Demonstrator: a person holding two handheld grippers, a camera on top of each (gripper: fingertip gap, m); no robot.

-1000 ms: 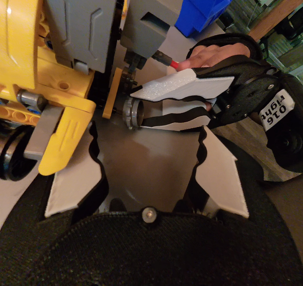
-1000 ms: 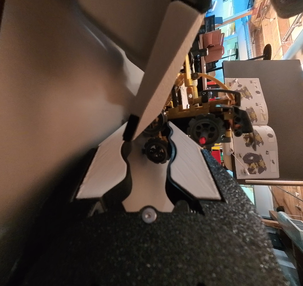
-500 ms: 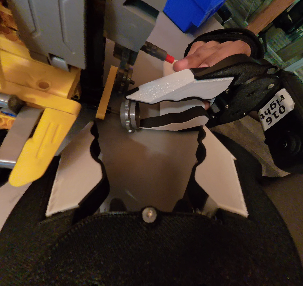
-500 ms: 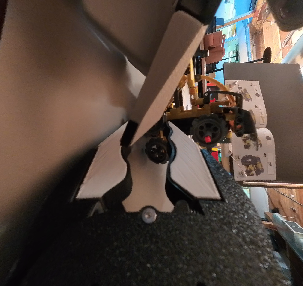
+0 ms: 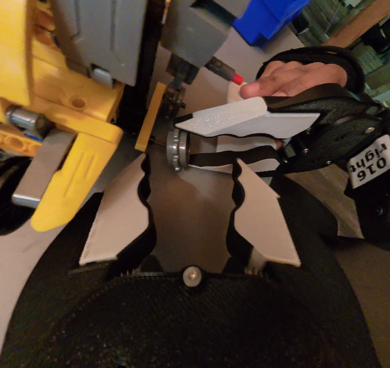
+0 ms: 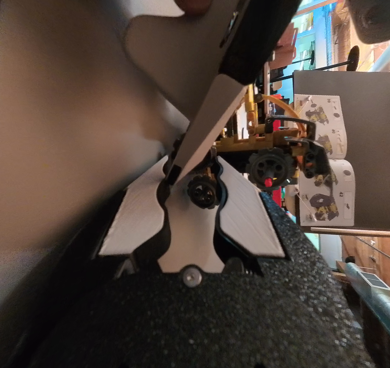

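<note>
Narrowing since a moment ago, the left claw (image 5: pixel 191 164) stays empty; the right claw (image 5: pixel 185 145) pinches the grey wheel (image 5: pixel 176 149) beside the yellow model (image 5: pixel 73 109).

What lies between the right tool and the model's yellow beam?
A small grey wheel, held at the right tool tips, just short of the yellow beam; the left wrist view shows it.

The right gripper (image 5: pixel 185 145) has a white sticker (image 5: pixel 368 164) with black writing. Beyond its fingers, an open booklet (image 6: pixel 322 161) has small printed numbers.
</note>
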